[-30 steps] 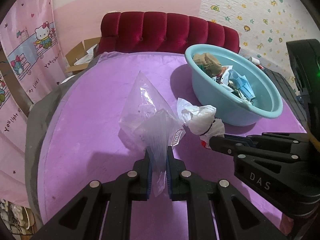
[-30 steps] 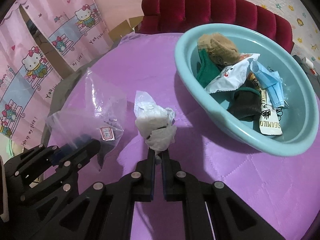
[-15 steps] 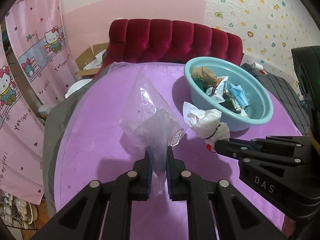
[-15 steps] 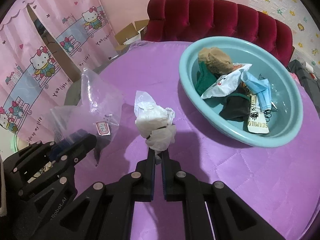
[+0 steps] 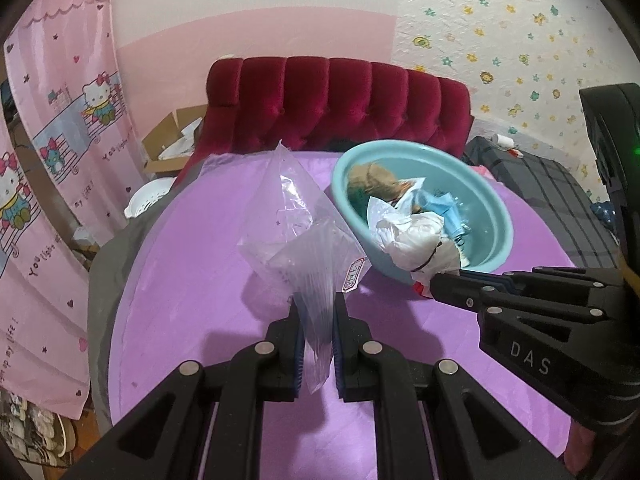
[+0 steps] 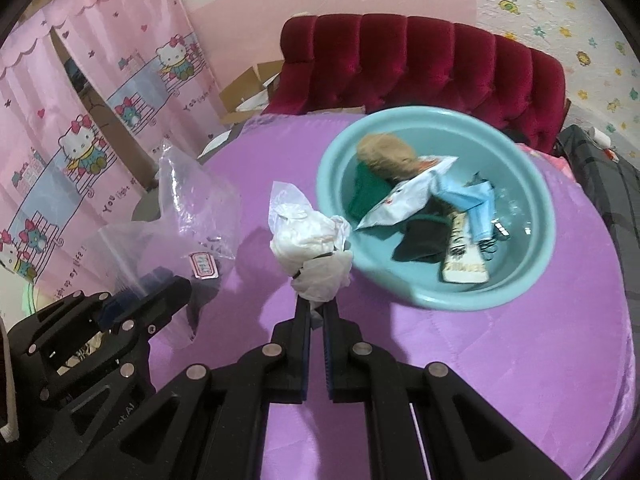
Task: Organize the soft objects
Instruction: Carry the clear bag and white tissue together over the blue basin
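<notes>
My left gripper (image 5: 316,308) is shut on a clear zip bag (image 5: 304,236) with a small red-edged label and holds it above the purple bed. The bag also shows in the right wrist view (image 6: 176,216). My right gripper (image 6: 317,308) is shut on a crumpled white plastic-wrapped bundle (image 6: 312,248) and holds it up, just right of the bag and in front of a light blue basin (image 6: 532,264). The bundle also shows in the left wrist view (image 5: 416,240). The basin holds several soft items: a tan cloth, a green cloth, a blue face mask, packets.
A purple quilted cover (image 6: 460,352) spreads over the bed. A red tufted headboard (image 5: 340,104) stands behind. A pink cartoon-cat curtain (image 5: 52,168) hangs at left. A cardboard box (image 5: 168,148) sits beside the headboard. Dark bedding (image 5: 552,184) lies at right.
Both grippers have risen with their loads; the bed and basin now look farther below. The bag and the bundle stay held the same way.
</notes>
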A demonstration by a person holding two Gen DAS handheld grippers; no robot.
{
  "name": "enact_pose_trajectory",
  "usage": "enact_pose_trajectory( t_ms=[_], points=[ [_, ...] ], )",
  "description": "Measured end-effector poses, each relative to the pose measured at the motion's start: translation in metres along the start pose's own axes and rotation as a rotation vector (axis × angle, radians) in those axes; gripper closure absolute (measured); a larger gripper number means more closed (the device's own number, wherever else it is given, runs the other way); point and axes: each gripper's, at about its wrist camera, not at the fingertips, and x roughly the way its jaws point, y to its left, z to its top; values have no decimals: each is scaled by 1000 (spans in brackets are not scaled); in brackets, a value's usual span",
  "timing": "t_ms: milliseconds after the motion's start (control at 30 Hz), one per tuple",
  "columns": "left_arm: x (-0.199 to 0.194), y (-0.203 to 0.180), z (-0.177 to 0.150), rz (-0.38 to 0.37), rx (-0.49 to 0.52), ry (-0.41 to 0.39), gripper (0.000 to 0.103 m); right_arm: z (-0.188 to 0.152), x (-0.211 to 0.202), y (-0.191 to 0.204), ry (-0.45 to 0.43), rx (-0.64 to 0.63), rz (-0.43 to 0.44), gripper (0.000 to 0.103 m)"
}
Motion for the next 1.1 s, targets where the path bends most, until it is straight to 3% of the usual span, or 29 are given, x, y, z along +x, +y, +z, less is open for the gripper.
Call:
enact_pose_trajectory(
  t_ms=[533,1100],
  points=[
    [26,-55,45,-81,66,-12,90,31,-20,-67,-44,80,-69,99],
    [86,-97,75,-175,131,33,90,60,3,-131,-27,157,-132,99]
  ],
)
